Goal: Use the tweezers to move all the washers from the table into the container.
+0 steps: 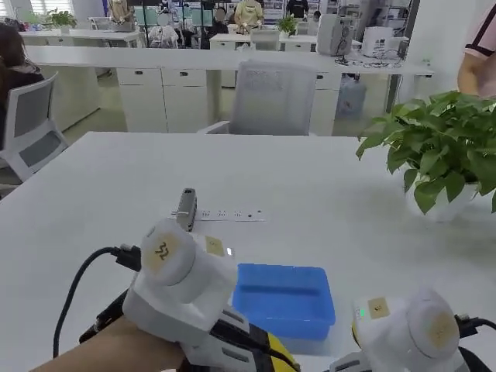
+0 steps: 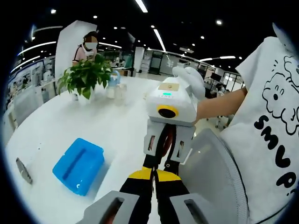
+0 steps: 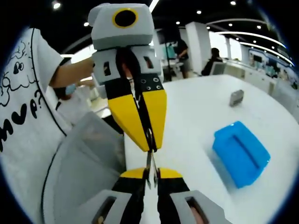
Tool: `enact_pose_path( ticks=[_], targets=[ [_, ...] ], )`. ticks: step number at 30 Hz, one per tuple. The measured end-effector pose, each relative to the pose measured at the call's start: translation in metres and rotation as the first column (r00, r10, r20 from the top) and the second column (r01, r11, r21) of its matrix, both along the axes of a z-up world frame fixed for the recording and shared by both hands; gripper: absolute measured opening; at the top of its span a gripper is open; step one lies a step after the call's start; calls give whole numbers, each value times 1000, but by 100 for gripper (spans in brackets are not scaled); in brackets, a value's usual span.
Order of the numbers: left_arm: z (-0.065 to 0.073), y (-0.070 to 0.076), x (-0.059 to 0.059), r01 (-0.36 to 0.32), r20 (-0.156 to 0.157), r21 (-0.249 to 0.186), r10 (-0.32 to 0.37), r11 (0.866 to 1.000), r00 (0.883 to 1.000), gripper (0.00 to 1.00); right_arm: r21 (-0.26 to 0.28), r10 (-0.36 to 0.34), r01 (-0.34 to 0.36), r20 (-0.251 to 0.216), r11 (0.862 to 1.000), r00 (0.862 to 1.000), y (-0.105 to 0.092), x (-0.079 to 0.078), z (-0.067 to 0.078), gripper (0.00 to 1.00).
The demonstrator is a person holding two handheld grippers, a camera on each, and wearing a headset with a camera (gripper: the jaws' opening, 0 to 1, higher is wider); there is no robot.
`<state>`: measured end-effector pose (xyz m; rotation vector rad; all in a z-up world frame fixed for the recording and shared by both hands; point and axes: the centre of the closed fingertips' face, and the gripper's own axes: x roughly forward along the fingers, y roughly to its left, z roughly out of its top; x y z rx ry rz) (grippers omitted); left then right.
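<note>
The left hand-held gripper (image 3: 149,143) and the right hand-held gripper (image 3: 150,177) are aligned tip to tip at the near edge of the white counter (image 1: 310,194), each facing the other. In the right gripper view, the tweezers (image 3: 150,163) appear as a thin metal strip running between the two sets of yellow fingertips. The left hand-held gripper's jaws are pressed together on the far end of the strip. The right hand-held gripper's jaws are drawn in on the near end. In the head view, the left unit sits at the lower left with a hand beneath it, and the right unit sits at the lower right. The blue container (image 1: 283,316) rests on the counter between and just beyond them, apart from both; its interior reads as plain blue. Farther back on the counter lies a flat white power strip (image 1: 225,215), with a small dark grey object (image 1: 186,208) at its left end. A potted green plant (image 1: 442,151) stands at the right side of the counter. A grey office chair (image 1: 271,97) stands behind the far edge.
</note>
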<state>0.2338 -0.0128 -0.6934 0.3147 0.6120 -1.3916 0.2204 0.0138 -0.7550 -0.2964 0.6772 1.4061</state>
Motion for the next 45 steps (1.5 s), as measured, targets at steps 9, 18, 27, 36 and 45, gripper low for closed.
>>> enact_pose_path(
  ticks=[9,18,27,36,45],
  targets=[
    [-13,-3,12,24,92,43,-27,999,995,0,-48,-44,45,20,998,999,-11,21,-13,6],
    [-38,2,25,14,140,87,-26,996,990,0,-119,-67,71,38,990,997,-22,41,-33,7],
    [-73,9,40,18,160,164,-44,986,986,0,-235,-37,53,72,970,997,-26,57,-60,7],
    [-102,15,50,19,182,221,-60,975,982,0,-329,-22,61,121,942,992,-30,66,-83,7],
    [-119,17,51,26,159,256,-69,966,985,0,-292,-152,164,65,942,986,-32,67,-90,9]
  ],
)
